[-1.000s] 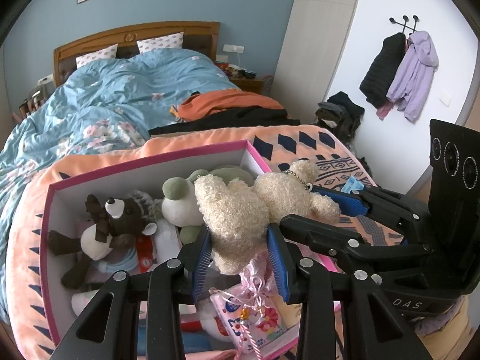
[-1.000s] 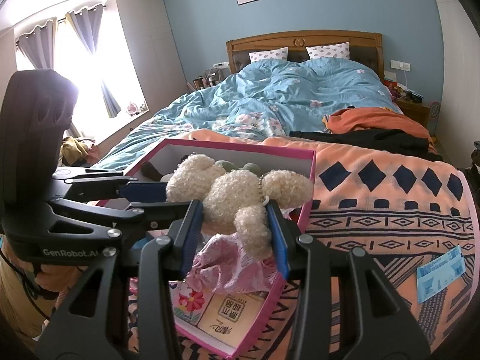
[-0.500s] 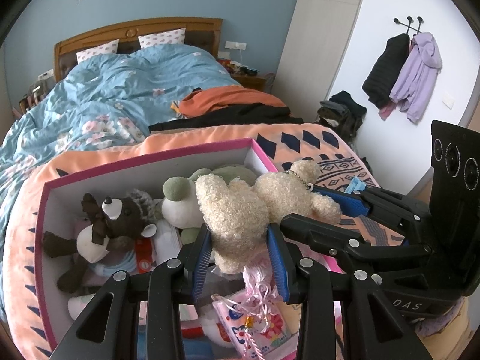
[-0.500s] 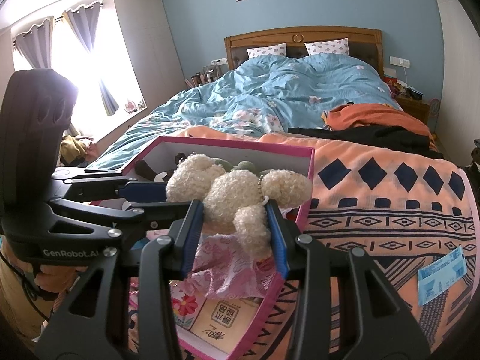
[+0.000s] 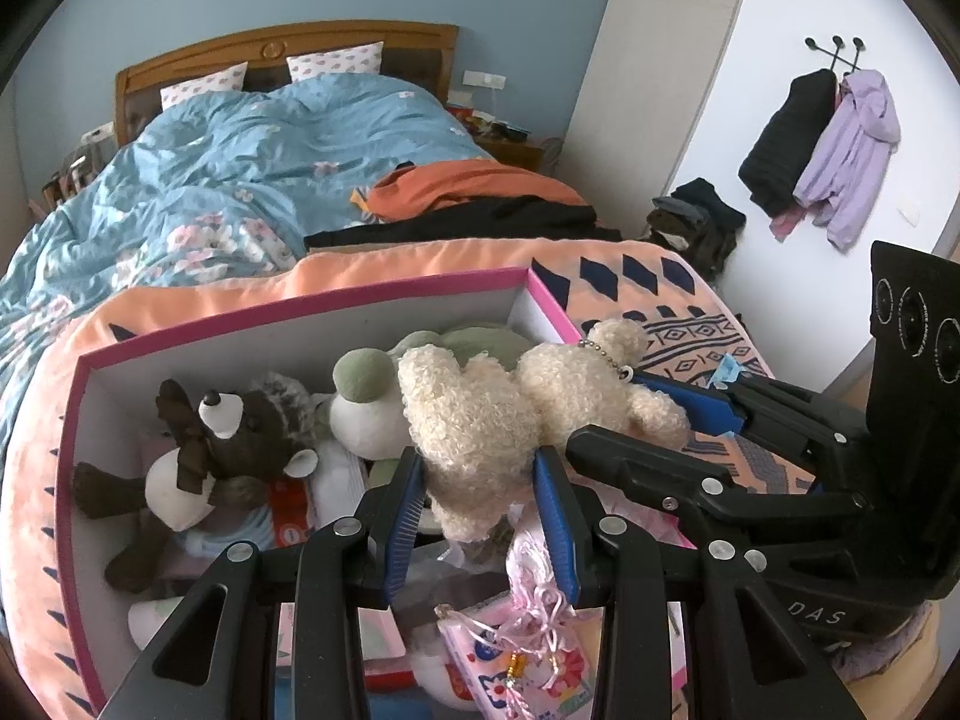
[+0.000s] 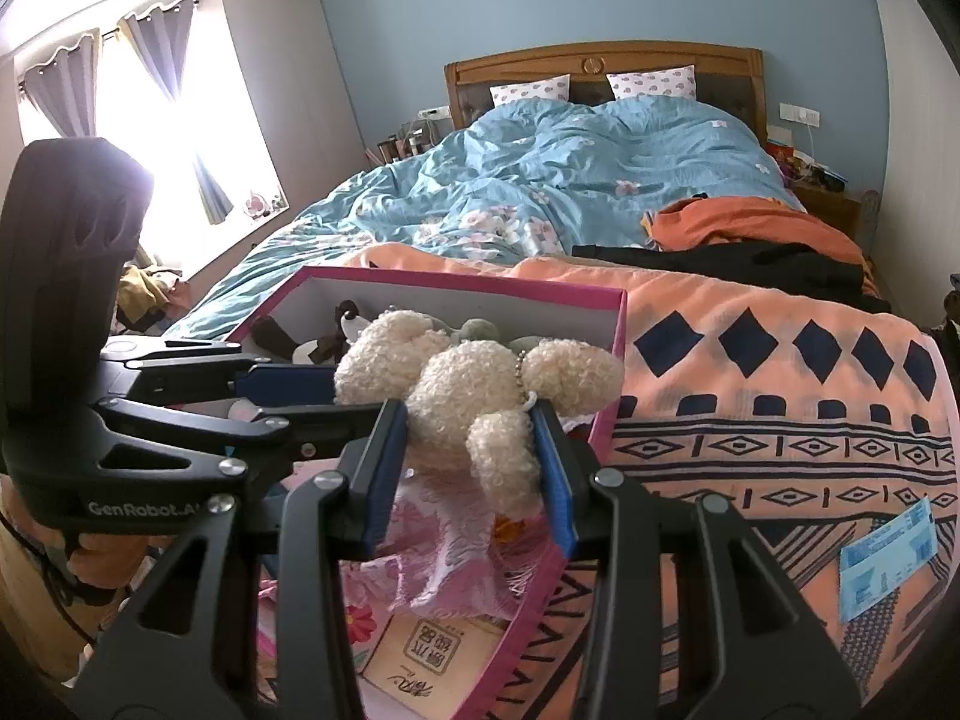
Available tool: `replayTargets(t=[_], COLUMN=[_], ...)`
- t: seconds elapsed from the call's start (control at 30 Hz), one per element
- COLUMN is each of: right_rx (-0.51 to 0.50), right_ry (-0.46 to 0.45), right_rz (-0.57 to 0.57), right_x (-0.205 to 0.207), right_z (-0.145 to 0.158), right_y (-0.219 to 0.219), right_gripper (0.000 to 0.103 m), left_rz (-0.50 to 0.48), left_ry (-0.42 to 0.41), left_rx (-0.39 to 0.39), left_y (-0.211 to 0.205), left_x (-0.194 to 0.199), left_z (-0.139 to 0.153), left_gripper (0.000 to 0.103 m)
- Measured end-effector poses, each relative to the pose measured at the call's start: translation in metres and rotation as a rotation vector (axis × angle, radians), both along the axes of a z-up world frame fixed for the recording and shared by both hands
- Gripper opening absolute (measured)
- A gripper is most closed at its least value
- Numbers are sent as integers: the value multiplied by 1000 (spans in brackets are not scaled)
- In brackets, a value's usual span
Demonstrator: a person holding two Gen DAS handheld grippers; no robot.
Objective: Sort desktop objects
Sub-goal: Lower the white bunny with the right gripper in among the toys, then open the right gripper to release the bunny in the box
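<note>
Bed: a wide bed with a wooden headboard and a rumpled blue floral duvet fills the far part of the room.
Blanket: an orange blanket with dark blue diamond and line patterns covers the near surface and carries the box.
Box: a large open box with pink rims and white inner walls sits on the blanket; in the right wrist view its near right corner is just below the held toy.
Brown plush: a dark brown soft animal with a white muzzle lies at the left inside the box.
Green plush: a green and white soft toy lies in the middle of the box, behind the held toy.
Cream teddy bear: a curly cream soft toy with a ball chain at one end hangs above the box's near right part, held by both tools. Its long axis runs roughly level, crosswise to the left wrist view, with the chain end toward the right.
Left gripper: its blue-padded fingers are clamped on the lower, rounded end of the cream teddy bear.
Right gripper: its blue-padded fingers are pressed against the bear's middle and one hanging limb, gripping it.
Pink pouch: a pink lacy item lies in the box under the bear.
Blue ticket: a small blue slip lies on the blanket, well right of the box.
</note>
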State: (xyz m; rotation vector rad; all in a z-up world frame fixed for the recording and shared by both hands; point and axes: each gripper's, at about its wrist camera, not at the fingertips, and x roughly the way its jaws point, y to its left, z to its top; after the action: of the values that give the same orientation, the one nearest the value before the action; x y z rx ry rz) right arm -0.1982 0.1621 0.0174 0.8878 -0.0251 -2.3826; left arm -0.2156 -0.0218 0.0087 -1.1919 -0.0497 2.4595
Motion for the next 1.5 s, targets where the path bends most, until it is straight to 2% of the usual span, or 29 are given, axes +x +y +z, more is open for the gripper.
replayTargets(t=[0.53,0.77,1.2,1.3,1.5], right_rx=[69,138,168,203,206], right_ry=[-26,-15,65,52,20], right_rz=[-5,-10,-47,-46,-72], right_x=[-17,-19,7,6,5], right_z=[-13,-16,3,-2,-7], right_y=[-12,-17,-15,-22,-20], right_gripper=[44,45,45,40,39], left_rz=[34,41,47,53,52], left_ry=[-52,-66,-30,-19,11], left_rx=[-8,-11,-21,-12,28], left_y=[-4,-5,-8,-13,-29], left_x=[-11,-11,-1,5,28], left_z=[-16,-19,-12,-6,9], left_gripper=[36,36,36,39,39])
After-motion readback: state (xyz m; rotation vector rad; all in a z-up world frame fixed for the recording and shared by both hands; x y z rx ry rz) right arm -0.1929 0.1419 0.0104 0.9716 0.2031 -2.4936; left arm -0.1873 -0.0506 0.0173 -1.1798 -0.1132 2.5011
